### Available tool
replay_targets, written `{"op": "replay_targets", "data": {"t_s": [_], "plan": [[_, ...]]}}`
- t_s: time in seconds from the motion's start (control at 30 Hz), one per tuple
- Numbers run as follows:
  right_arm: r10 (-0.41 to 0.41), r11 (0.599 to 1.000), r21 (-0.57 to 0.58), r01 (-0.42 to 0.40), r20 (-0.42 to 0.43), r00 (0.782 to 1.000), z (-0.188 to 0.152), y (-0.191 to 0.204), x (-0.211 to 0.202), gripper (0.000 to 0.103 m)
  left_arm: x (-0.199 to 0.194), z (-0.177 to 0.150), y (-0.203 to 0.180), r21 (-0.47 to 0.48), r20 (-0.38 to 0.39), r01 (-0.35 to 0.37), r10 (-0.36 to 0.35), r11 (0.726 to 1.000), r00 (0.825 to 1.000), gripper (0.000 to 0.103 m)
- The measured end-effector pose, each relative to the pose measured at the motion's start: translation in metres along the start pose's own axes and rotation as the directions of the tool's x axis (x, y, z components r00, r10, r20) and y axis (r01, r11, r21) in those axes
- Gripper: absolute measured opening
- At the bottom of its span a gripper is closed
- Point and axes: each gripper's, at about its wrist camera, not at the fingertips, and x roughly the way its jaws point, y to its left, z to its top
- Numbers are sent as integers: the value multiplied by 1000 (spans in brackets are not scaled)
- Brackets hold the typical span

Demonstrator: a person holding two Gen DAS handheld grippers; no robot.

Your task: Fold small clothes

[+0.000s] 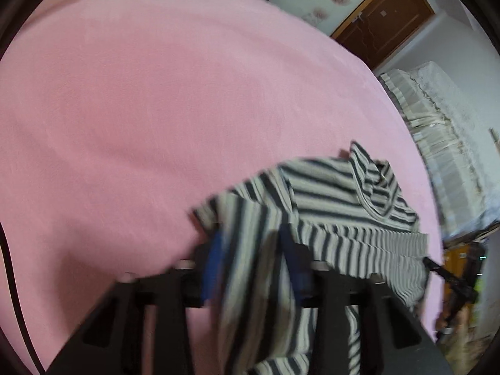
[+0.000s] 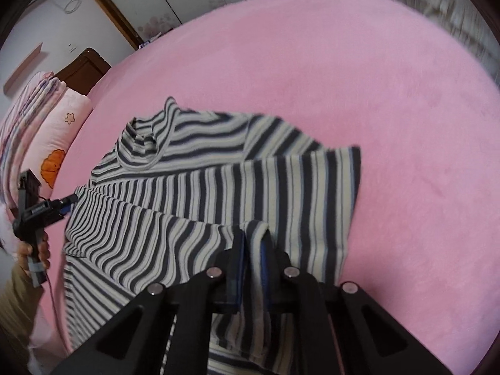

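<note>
Two hand-held grippers of mine are clamped on one striped top (image 2: pixel 200 187), which lies on the pink bed (image 2: pixel 375 93). My right hand-held gripper (image 2: pixel 253 250) pinches a fold of its cloth near the hem, and my left hand-held gripper (image 1: pixel 250 250) grips striped cloth that hangs between its blue pads. Wide bare pink cover stretches beyond the collar and off to the sides. The top's side edge lies near the bed's edge by a flowered pillow (image 2: pixel 62 131). No lettering is legible.
</note>
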Motion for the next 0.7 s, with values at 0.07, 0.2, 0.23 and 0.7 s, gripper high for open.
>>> {"op": "replay_targets", "data": {"t_s": [0.07,0.2,0.23,0.7], "plan": [[-29,999,-29,31,56,998,2,5,-8,7,-4,1,-3,36,23,-45,45,998,999,8],[-65,996,-55,76,176,982,8,14,-26,7,-12,-4,-11,116,94,-120,110,986,990,4],[-82,993,-63,97,208,975,9,17,-30,7,-17,-5,-14,125,133,-138,121,983,984,4],[-200,980,29,198,178,963,17,6,5,21,-4,-5,6,25,144,-194,189,981,972,12]]}}
